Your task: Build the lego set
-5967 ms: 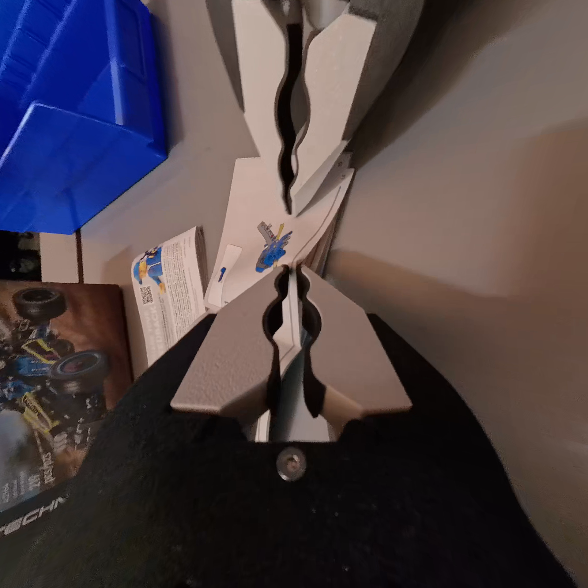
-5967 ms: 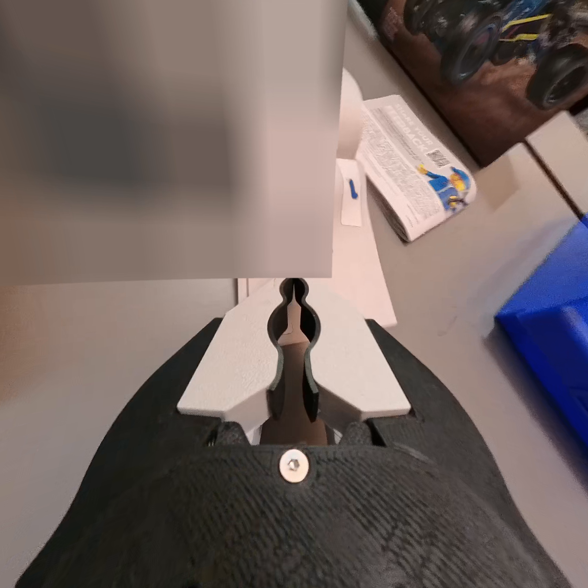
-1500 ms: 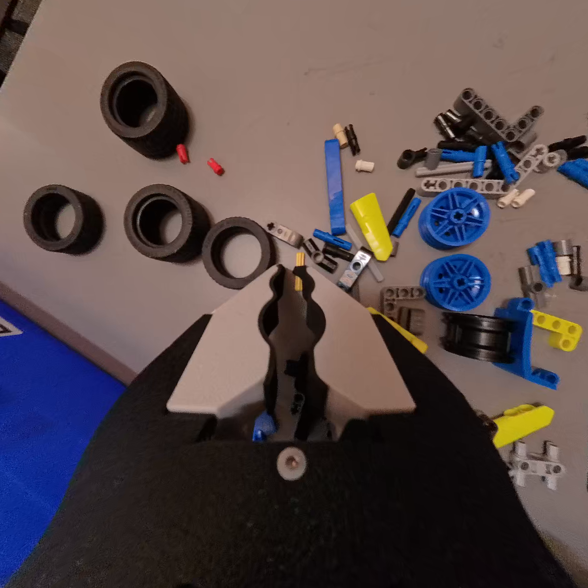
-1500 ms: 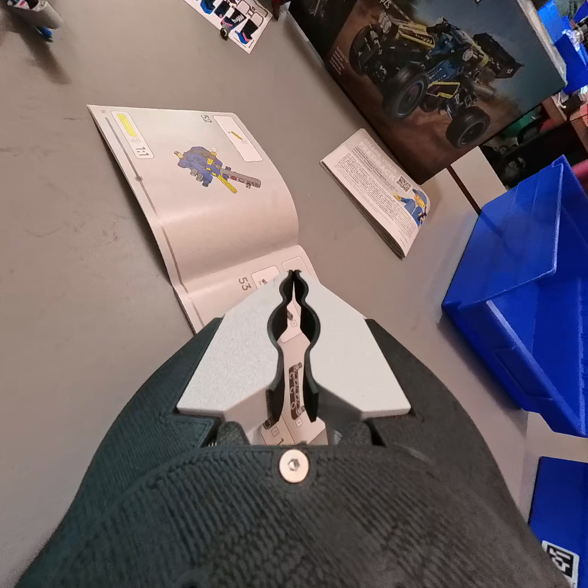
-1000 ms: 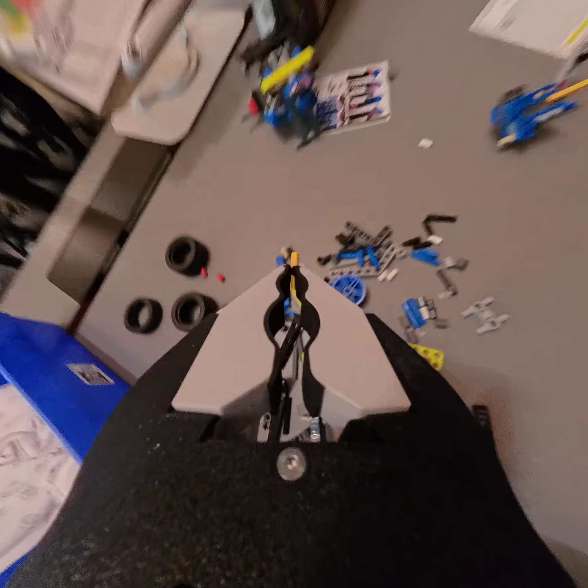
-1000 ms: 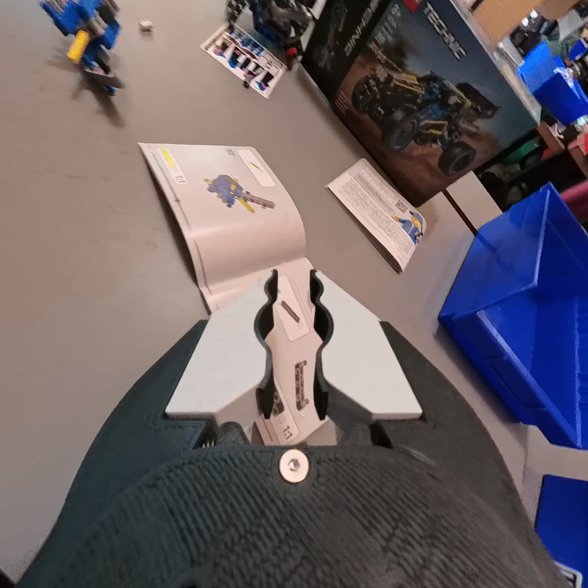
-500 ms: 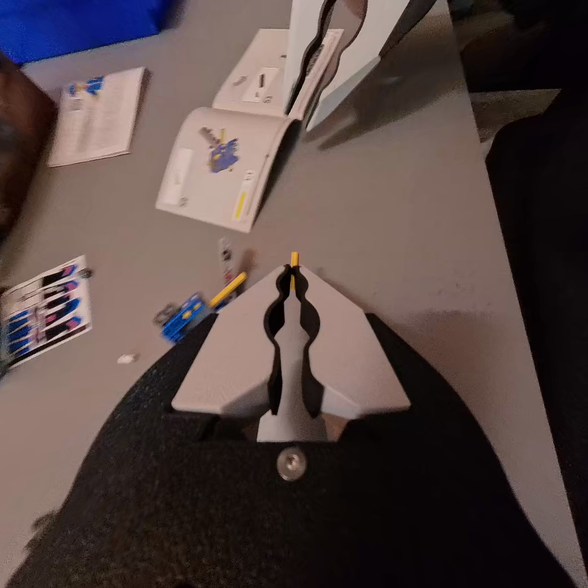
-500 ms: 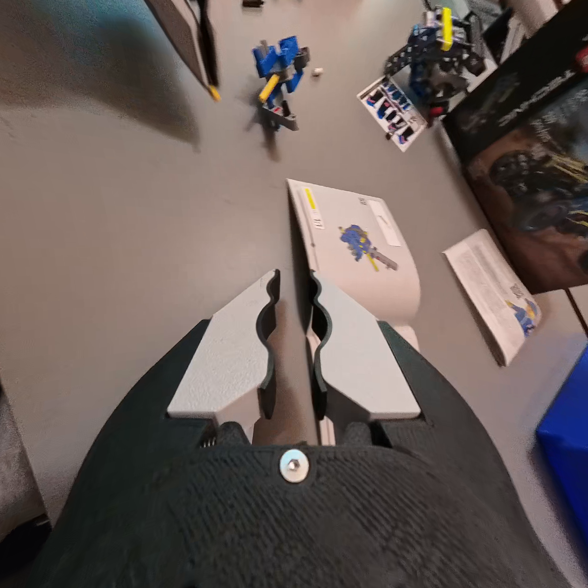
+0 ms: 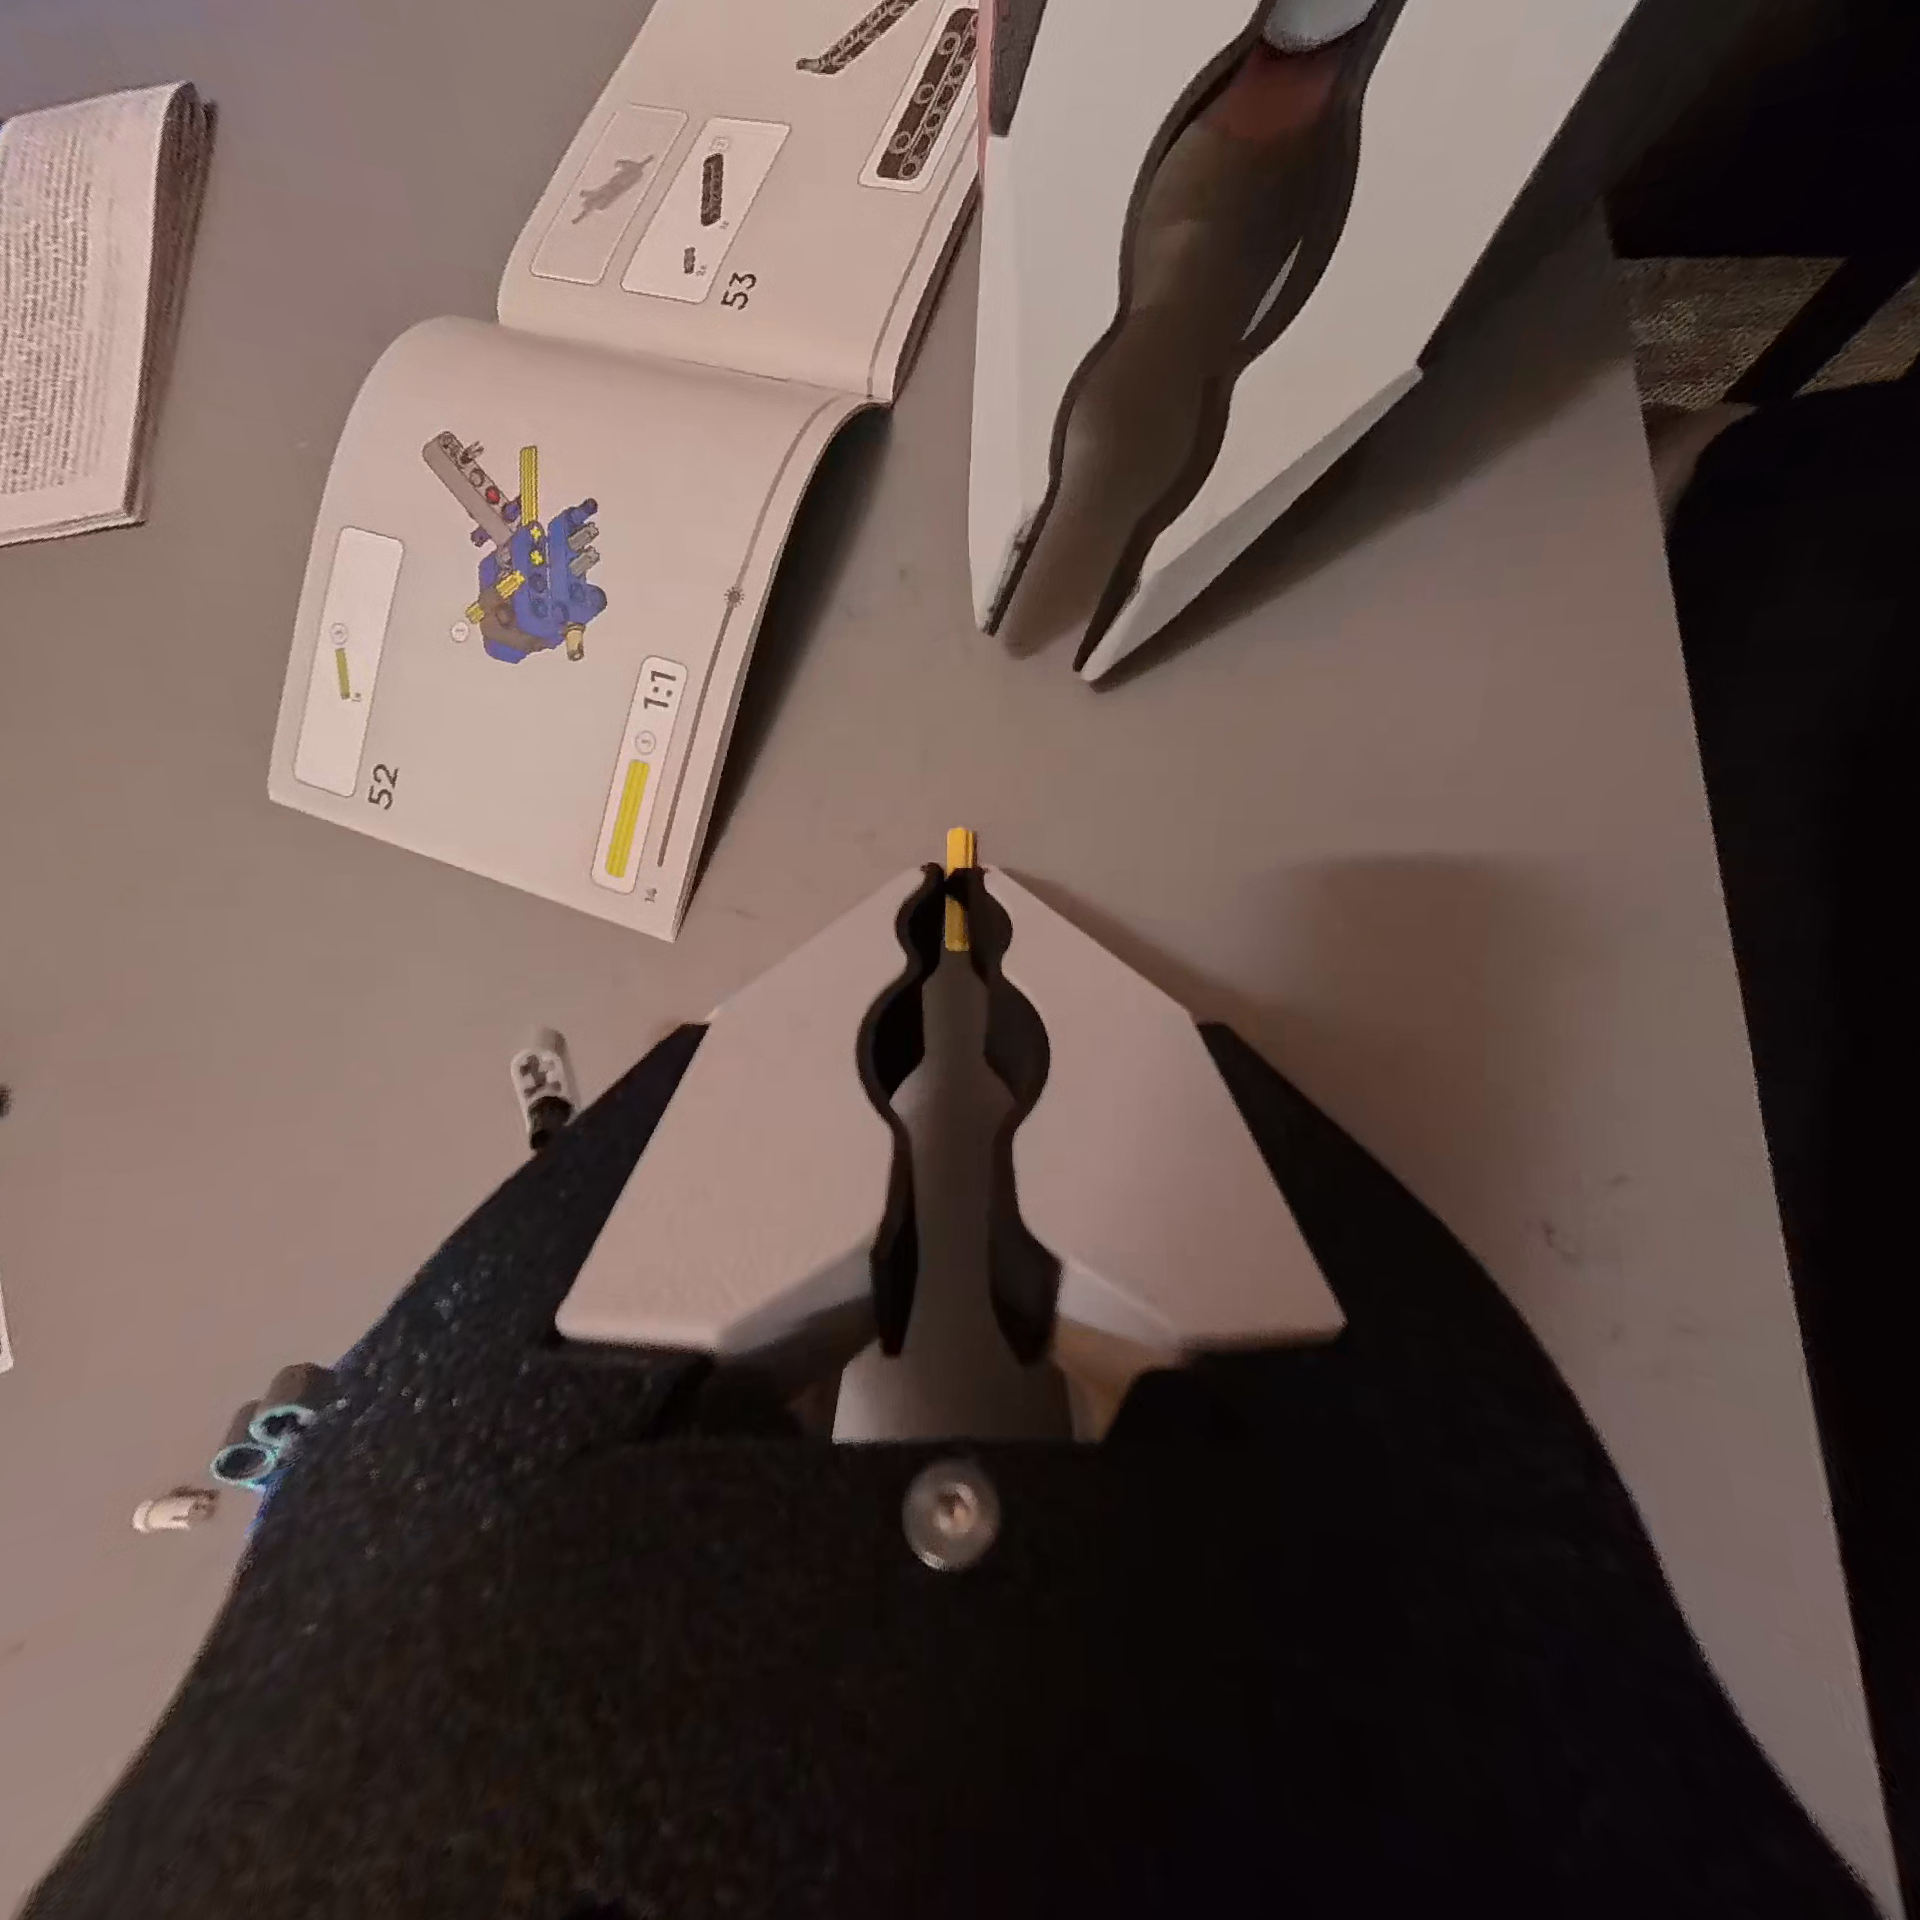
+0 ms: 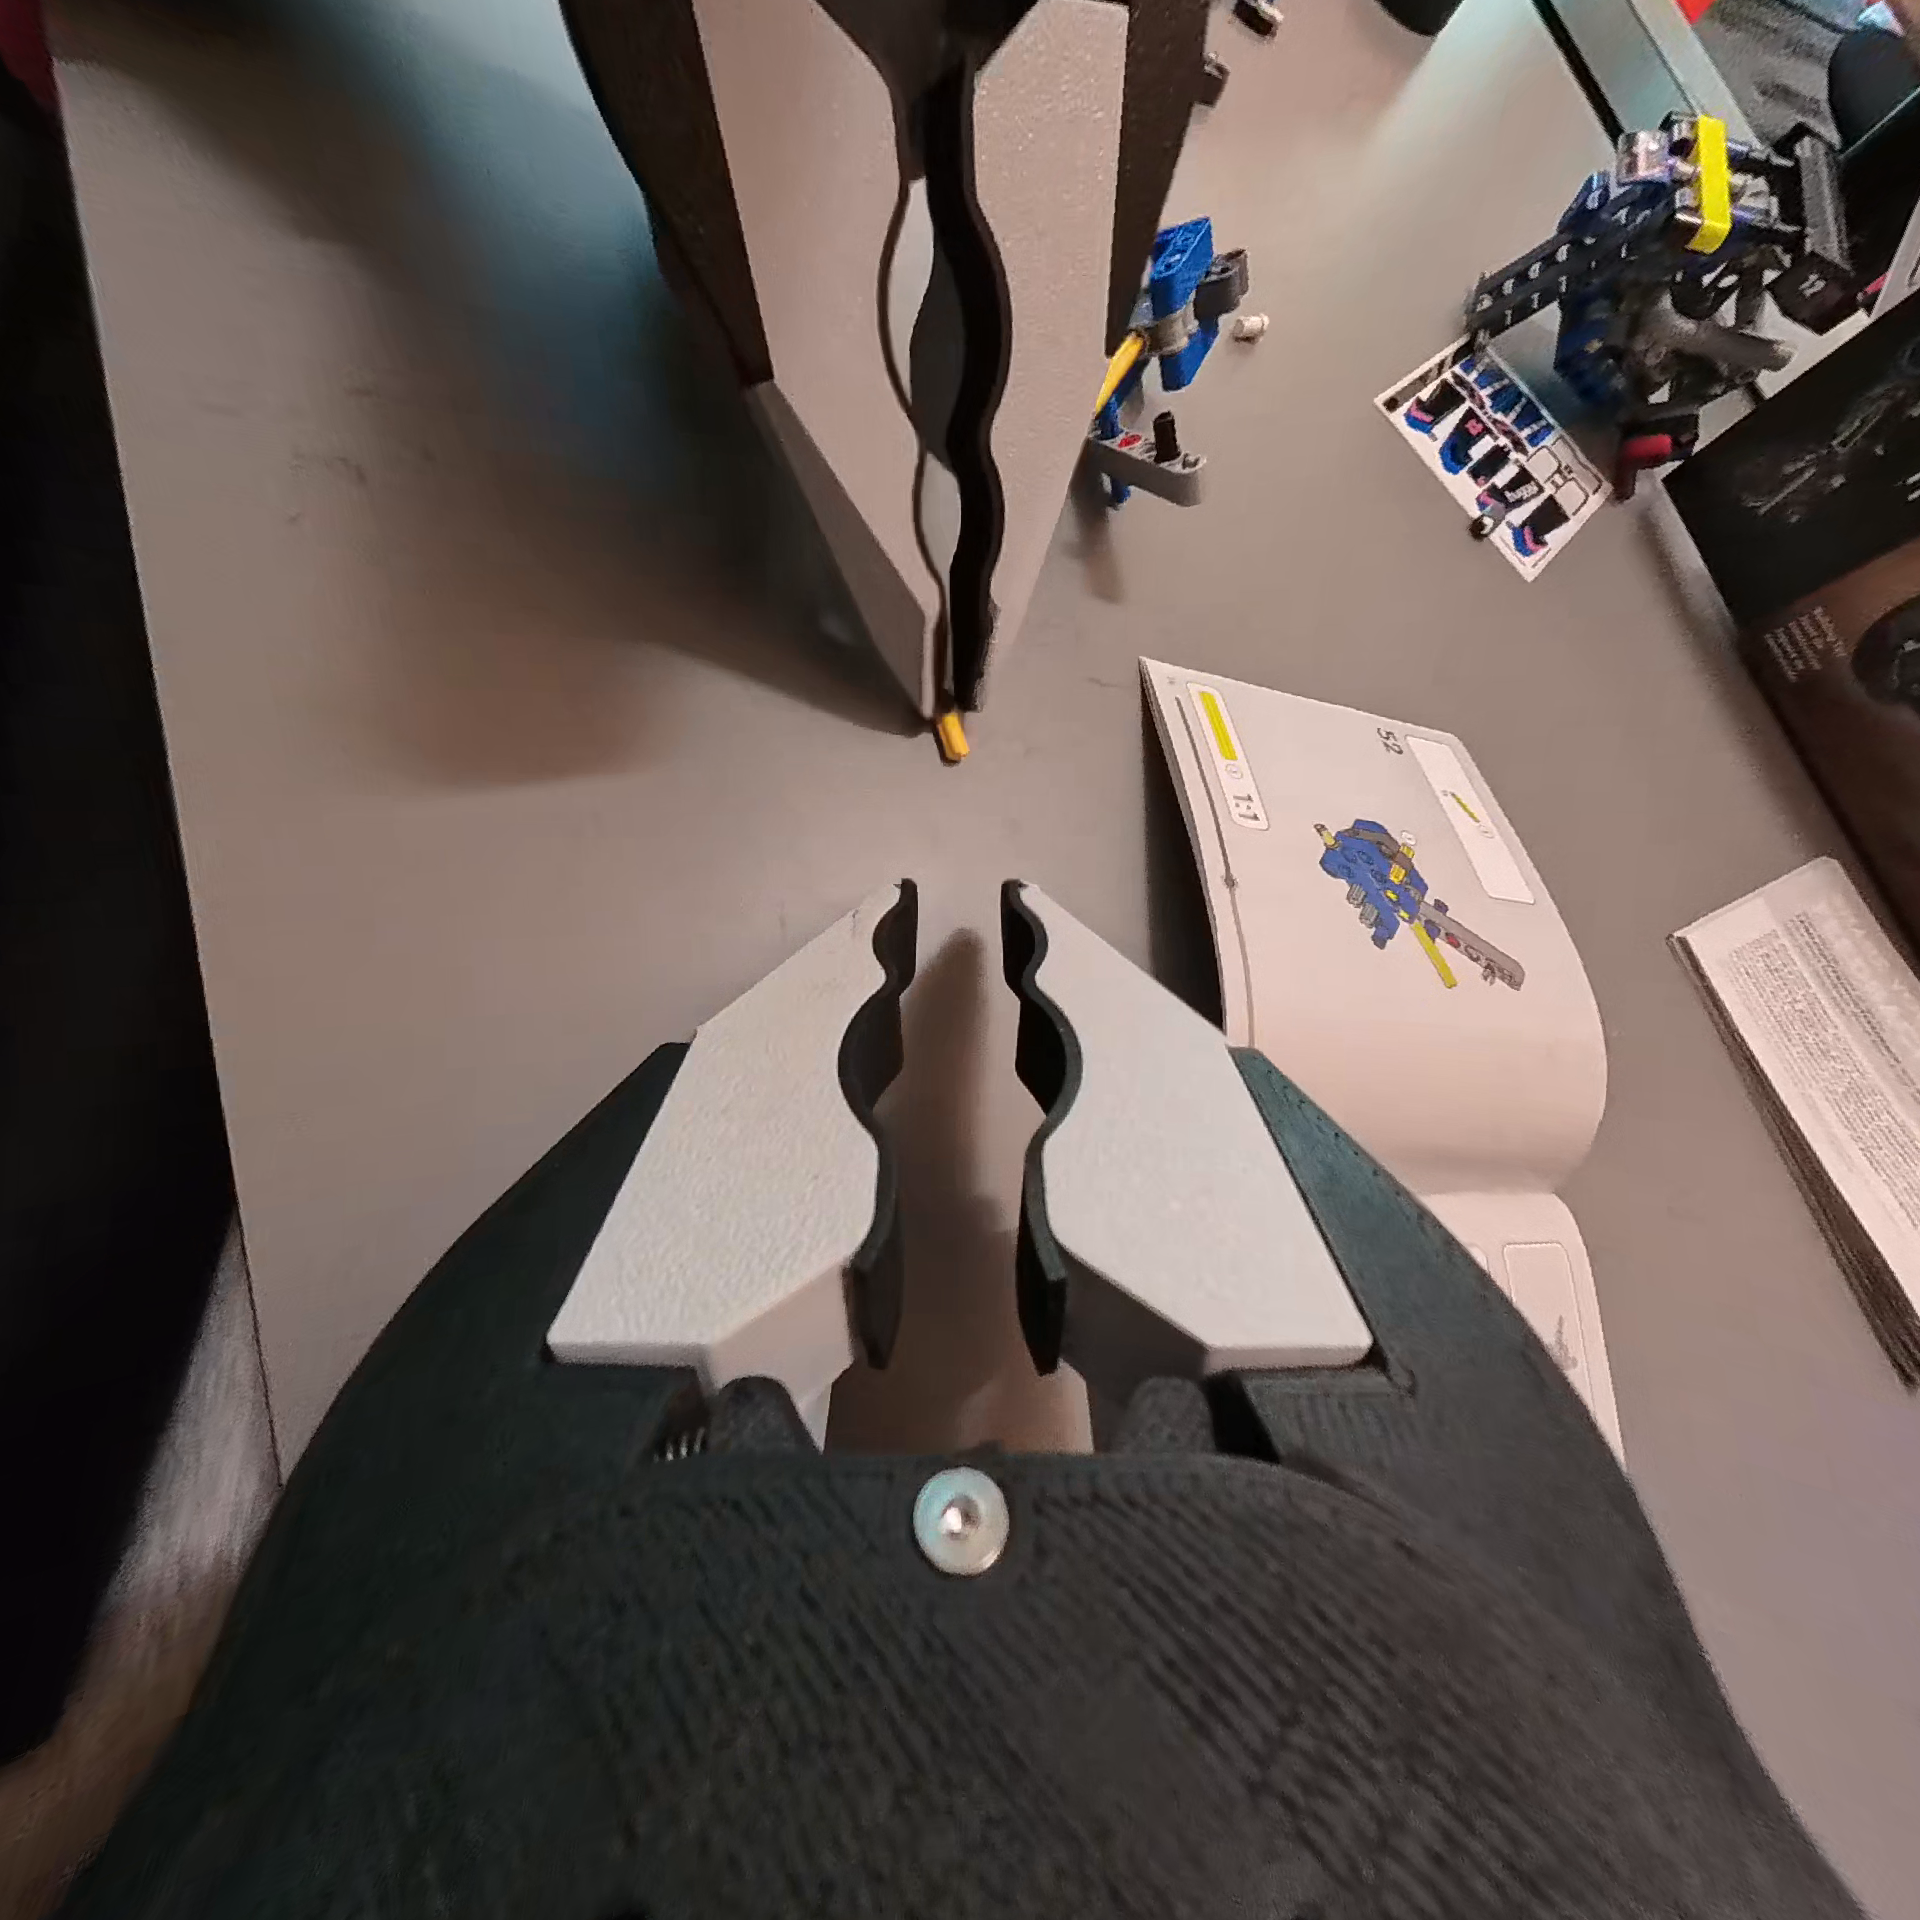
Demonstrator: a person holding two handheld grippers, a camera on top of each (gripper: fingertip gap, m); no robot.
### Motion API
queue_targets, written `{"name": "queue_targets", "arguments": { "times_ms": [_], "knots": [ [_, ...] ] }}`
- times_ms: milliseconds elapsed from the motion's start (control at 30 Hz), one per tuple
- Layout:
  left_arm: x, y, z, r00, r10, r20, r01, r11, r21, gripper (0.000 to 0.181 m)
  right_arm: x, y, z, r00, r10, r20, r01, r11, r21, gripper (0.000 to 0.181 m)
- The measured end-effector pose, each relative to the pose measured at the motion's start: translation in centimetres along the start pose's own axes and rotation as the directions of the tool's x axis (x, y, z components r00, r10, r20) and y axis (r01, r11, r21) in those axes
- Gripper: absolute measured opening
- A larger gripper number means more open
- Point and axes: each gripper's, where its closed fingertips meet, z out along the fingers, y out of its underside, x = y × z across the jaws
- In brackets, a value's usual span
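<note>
Left claw (image 9: 958,873) pinches a short yellow plastic axle (image 9: 958,891) above the grey worktop (image 9: 1351,1039). Right claw (image 10: 958,894), parted and empty, faces it. Next, likely fit the axle into the small blue sub-assembly (image 10: 1174,312).

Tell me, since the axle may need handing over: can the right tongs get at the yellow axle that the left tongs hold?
Probably yes: the right tongs are open, facing the yellow axle, with only bare table between.

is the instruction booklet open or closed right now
Open. The white paper instruction booklet lies spread on the grey table, two facing pages showing, one page curling up at the spine.
</note>
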Motion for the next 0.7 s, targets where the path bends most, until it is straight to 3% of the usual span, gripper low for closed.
{"name": "queue_targets", "arguments": {
  "times_ms": [267, 500, 700],
  "knots": [
    [0.1, 0.5, -3.6, 0.999, -0.041, 0.026, 0.039, 0.997, 0.064, 0.008, -0.7, -0.6, 1.1, 0.999, -0.029, 0.022, 0.029, 1.0, -0.001, 0.014],
    [-5.5, 3.4, -9.7, 0.973, -0.104, 0.204, 0.087, 0.992, 0.092, 0.009, -1.4, -2.9, 2.4, 0.996, -0.072, 0.047, 0.07, 0.997, 0.037, 0.021],
    [-9.0, 6.1, -10.7, 0.978, -0.122, 0.171, 0.115, 0.992, 0.048, 0.026, -1.1, -3.5, 3.6, 0.995, -0.085, 0.057, 0.084, 0.996, 0.022, 0.021]
  ]
}}
